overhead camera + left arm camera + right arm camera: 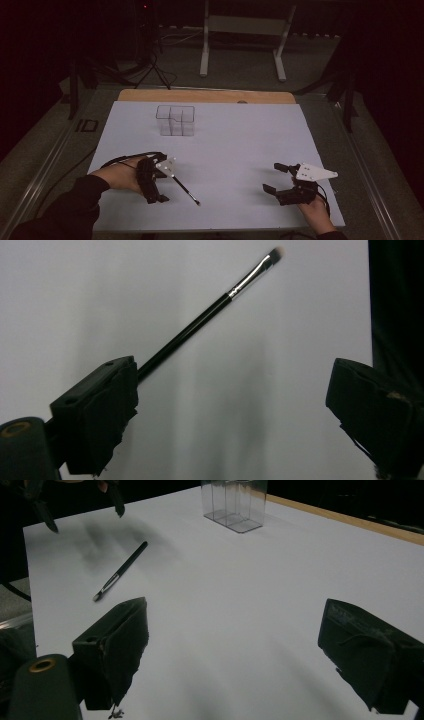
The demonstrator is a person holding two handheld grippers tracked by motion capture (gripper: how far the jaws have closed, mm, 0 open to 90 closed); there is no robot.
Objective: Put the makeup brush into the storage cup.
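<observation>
Left tongs (159, 186) low over the white tabletop (240, 145), jaws spread wide, nothing clamped. In the left gripper view, both black pads far apart with bare sheet between them; handle end of a slim black make-up brush (200, 322) disappearing behind the left-hand pad, contact not determinable. No earlier picture supplied for comparison.

Brush (186, 189) flat on the tabletop, just beside the left tongs on the side toward the right tongs, shaft running diagonally away from the left tongs' body. Silver ferrule and pale bristle tip at the far end from the left tongs, as seen in the left gripper view. In the right gripper view, same brush (120, 571) ahead and to the left of the right tongs' jaws, well apart from them.

Right tongs (280, 180) held in the person's right hand (315, 210), grey three-cornered plate on top, jaws wide apart and empty. Nothing between the pads in the right gripper view, plain tabletop beneath.

Clear plastic organiser (175, 120) with upright compartments standing beyond both tongs, nearer the left pair's side, well apart from either. Same organiser (234, 505) ahead of the right tongs in the right gripper view, upright, contents not discernible.

Left hand (120, 174) and dark sleeve behind the left tongs, cable looping over the wrist.
</observation>
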